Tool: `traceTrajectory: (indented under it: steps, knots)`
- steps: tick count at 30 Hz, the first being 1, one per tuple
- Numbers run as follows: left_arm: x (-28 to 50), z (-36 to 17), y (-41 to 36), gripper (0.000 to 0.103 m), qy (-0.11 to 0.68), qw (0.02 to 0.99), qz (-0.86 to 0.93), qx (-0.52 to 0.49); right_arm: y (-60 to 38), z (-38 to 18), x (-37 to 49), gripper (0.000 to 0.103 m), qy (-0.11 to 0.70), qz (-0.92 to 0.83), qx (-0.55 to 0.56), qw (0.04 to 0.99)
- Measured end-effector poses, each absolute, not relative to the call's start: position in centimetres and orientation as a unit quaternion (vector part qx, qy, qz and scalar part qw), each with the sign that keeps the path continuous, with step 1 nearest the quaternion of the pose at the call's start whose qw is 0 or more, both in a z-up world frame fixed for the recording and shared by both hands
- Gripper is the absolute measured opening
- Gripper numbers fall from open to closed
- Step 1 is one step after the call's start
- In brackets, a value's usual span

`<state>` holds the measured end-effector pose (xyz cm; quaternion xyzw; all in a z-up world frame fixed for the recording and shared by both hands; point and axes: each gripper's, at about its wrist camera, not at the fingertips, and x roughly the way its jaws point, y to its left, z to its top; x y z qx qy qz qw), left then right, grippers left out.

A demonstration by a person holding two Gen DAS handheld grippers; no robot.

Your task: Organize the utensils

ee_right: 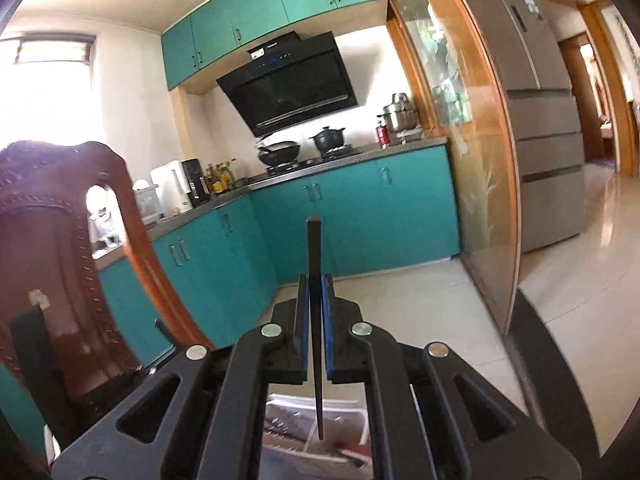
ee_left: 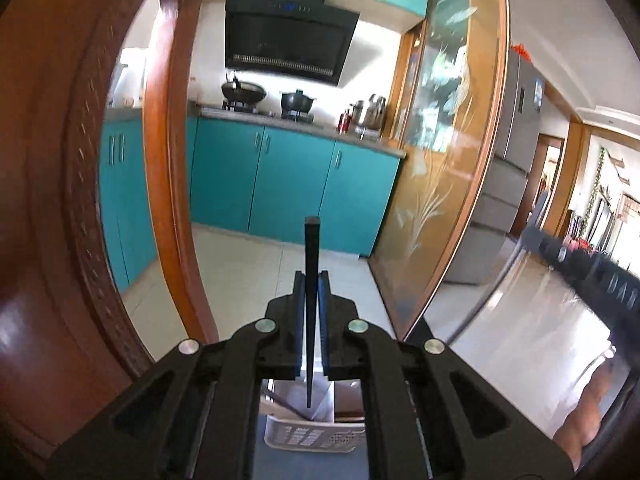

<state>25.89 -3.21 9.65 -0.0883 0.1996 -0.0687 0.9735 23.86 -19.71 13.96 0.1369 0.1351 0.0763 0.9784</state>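
Note:
My left gripper (ee_left: 311,280) is shut on a black chopstick (ee_left: 311,256) that stands upright, thick end up, its thin tip hanging over a white slotted utensil basket (ee_left: 308,434) seen low between the arms. My right gripper (ee_right: 315,282) is shut on a second dark chopstick (ee_right: 314,252), also upright, its tip above a clear-and-white utensil container (ee_right: 288,420) that holds some utensils. The right gripper's body also shows blurred at the right edge of the left wrist view (ee_left: 592,276).
A carved wooden chair back (ee_left: 72,200) stands close on the left; it also shows in the right wrist view (ee_right: 60,248). Beyond are teal kitchen cabinets (ee_left: 280,184), a stove with pots, a sliding glass door (ee_left: 448,160) and a grey fridge (ee_right: 540,120).

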Motion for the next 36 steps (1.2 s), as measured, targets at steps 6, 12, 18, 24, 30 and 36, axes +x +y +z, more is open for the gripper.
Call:
traceTrajectory:
  steps: [6, 12, 18, 24, 30, 36]
  knots:
    - [25.8, 7.6, -4.5, 0.007, 0.209, 0.973, -0.079, -0.062, -17.8, 9.7, 24.8, 0.007, 0.178, 0.070, 0.095, 0.977]
    - [24.1, 6.9, -5.9, 0.014, 0.205, 0.975, -0.086, -0.024, -16.7, 9.0, 21.9, 0.018, 0.169, 0.065, 0.056, 0.982]
    - [19.5, 7.2, -5.8, 0.036, 0.192, 0.977, -0.092, -0.009, -17.1, 10.1, 14.0, 0.069, 0.100, 0.056, 0.052, 0.992]
    - [12.9, 6.2, -4.4, 0.069, 0.177, 0.981, -0.074, 0.005, -18.2, 8.2, 6.2, 0.100, 0.073, 0.014, 0.038, 0.996]
    - [6.6, 4.7, -2.6, 0.084, 0.182, 0.980, -0.075, -0.008, -17.9, 5.9, 0.9, 0.100, 0.093, 0.002, 0.022, 0.995]
    - [0.7, 3.5, -2.1, 0.098, 0.171, 0.982, -0.081, 0.006, -17.7, 4.3, -3.1, 0.100, 0.114, 0.020, 0.035, 0.993]
